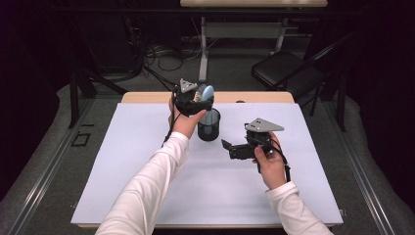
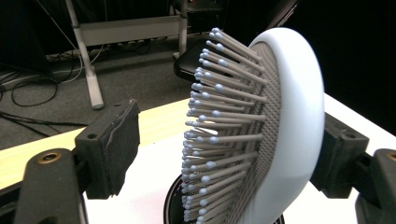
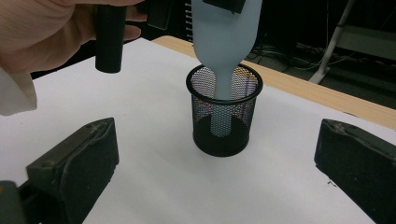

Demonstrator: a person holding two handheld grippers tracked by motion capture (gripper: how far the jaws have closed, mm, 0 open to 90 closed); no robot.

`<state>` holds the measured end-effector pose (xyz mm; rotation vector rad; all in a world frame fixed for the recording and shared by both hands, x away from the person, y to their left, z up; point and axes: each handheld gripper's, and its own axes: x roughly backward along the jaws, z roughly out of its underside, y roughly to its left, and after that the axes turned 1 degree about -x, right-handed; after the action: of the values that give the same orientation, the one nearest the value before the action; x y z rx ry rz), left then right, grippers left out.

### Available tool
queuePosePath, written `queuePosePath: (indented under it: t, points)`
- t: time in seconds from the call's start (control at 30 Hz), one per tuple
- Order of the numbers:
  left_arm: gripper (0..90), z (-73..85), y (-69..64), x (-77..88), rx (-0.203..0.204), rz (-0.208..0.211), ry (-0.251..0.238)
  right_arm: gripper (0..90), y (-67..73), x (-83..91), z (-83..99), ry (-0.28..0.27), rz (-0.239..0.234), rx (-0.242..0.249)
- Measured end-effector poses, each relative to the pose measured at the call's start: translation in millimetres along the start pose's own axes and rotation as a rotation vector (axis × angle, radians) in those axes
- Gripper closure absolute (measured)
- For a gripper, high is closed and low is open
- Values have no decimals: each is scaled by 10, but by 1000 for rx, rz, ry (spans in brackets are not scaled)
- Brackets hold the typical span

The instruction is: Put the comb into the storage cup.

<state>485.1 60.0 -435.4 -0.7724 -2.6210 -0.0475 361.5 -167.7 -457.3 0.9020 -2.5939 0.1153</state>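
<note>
Pale blue plastic paddle hairbrush (image 3: 223, 32) with grey ball-tipped bristles standing handle-down in the black wire-mesh cup (image 3: 224, 116), head rising above the rim and leaning slightly. Cup sitting on the white table mat (image 1: 147, 186), a little past centre toward 12 o'clock. Left gripper (image 1: 194, 100) raised at the brush head, jaws apart on either side of it: a clear gap on the bristle side at 9 o'clock in the left gripper view, the other pad at 3 o'clock just beside or touching the smooth back, but not pressing as far as can be told. Brush (image 2: 261, 130) looking free, carried by the cup rather than by the tongs. Right gripper (image 1: 240, 147) low over the mat at about 4 o'clock from the cup, well apart from it, its 2 black jaws spread wide with nothing between them, aimed at the cup. Judged from this: placement of the brush in the cup done, release as good as done. Left to do: lifting the left gripper clear of the head without catching the bristles and tipping the light cup.
</note>
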Motion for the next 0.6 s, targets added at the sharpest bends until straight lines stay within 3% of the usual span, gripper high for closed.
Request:
queuePosePath:
  t: [0.6]
  points:
    - [158,1,5,-4,13,23,7,0,1,-2,1,2,0,-1]
